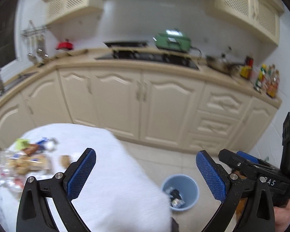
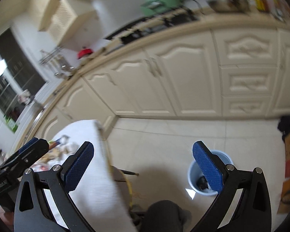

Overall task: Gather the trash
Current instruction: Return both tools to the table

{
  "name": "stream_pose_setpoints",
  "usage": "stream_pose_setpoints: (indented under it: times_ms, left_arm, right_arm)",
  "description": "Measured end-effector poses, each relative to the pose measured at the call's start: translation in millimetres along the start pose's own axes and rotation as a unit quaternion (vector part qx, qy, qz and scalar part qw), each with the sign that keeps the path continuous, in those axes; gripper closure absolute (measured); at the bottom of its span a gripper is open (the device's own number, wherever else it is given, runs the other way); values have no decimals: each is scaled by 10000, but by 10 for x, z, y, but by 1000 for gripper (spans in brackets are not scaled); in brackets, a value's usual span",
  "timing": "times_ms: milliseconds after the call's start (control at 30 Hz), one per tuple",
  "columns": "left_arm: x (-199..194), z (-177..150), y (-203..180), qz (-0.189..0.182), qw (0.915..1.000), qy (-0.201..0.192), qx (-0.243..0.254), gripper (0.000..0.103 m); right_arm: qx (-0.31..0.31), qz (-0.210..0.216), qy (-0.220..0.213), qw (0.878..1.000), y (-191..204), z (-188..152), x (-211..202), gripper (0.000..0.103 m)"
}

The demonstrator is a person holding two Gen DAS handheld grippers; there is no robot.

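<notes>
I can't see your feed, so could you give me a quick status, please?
Both grippers open, empty: left, right. Trash on table; bin on floor. Nothing in way.

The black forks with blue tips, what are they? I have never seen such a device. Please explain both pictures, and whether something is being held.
They are two hand-held grippers; a person carries one in each hand. Each picture comes from a camera on one gripper, looking along its fingers. The left gripper and the right gripper are both open and hold nothing. On the white table lies a blurred pile of wrappers and scraps. On the floor stands a blue bin with some trash already inside. Behind are kitchen cabinets.
</notes>
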State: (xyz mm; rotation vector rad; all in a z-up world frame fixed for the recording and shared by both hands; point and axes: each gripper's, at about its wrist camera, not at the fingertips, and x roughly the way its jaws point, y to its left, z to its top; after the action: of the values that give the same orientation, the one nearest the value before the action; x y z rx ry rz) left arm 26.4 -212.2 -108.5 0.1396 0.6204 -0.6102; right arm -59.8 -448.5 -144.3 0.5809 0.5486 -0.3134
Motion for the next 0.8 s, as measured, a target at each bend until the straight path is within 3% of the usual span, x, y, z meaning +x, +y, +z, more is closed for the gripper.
stream_pose_setpoints:
  times_ms: [167, 433, 567, 800]
  left_arm:
    - [-736, -303, 386, 422, 9978, -354, -371, 1]
    - [-1645, -784, 837, 1102, 9870, -804, -848, 1]
    - [-1875, -1016, 925, 1306, 9826, -871, -995, 1]
    - [-1814, -1230, 966, 1352, 9805, -709, -1241, 1]
  right_arm:
    - [-708, 288, -125, 9970, 828, -13, -106, 0]
    - [-1574, 669, -131, 9852, 1745, -207, -104, 0]
    - [-1948, 767, -114, 9778, 2084, -316, -47, 0]
    - [-2376, 725, -48, 9686, 2343, -388, 145, 0]
